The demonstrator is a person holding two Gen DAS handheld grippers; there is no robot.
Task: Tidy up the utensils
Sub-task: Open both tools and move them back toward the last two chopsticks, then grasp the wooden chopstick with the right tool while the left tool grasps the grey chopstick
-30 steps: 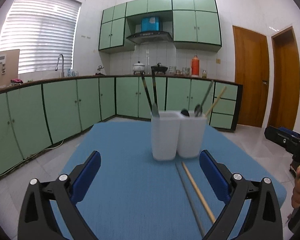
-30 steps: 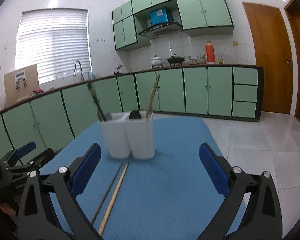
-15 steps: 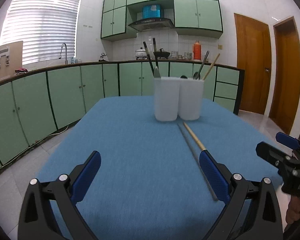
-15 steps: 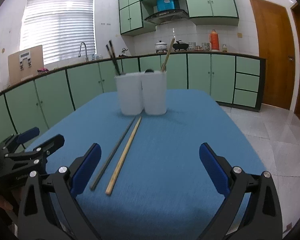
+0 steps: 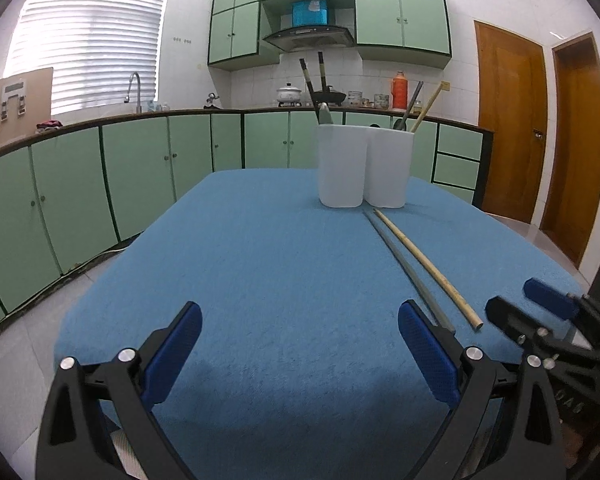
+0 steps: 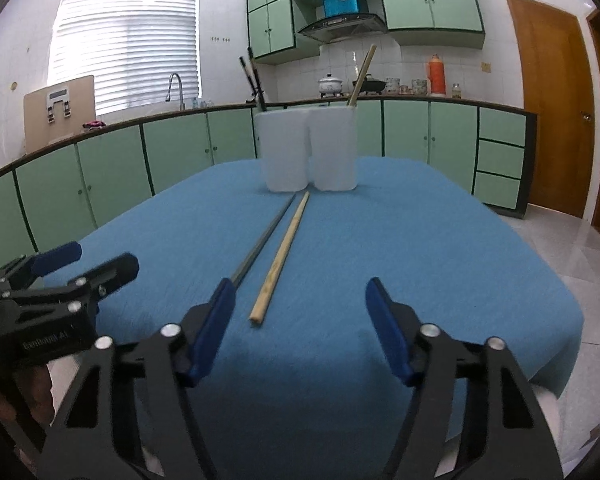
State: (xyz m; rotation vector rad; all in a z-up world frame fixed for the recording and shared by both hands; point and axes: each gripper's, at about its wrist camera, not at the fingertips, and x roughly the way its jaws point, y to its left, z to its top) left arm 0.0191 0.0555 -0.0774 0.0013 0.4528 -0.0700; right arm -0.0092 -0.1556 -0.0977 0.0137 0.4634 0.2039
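A white two-cup utensil holder (image 5: 363, 166) (image 6: 309, 150) stands at the far middle of the blue table (image 5: 260, 280) (image 6: 420, 248), with dark chopsticks, a spoon and a wooden stick in it. A grey metal chopstick (image 5: 404, 268) (image 6: 262, 240) and a wooden chopstick (image 5: 426, 266) (image 6: 284, 250) lie side by side in front of it. My left gripper (image 5: 300, 350) is open and empty over the near table edge, left of the chopsticks. My right gripper (image 6: 300, 326) is open and empty, the near ends of the chopsticks just ahead between its fingers.
Green kitchen cabinets and a counter with a sink, pots and a red flask run behind the table. Wooden doors stand at the right. The tiled floor lies around the table. Each gripper shows in the other's view (image 5: 548, 328) (image 6: 56, 284).
Both grippers have pulled back from the holder and dropped lower toward the near table edge. The right gripper's jaws are narrower than before. The chopsticks have not moved.
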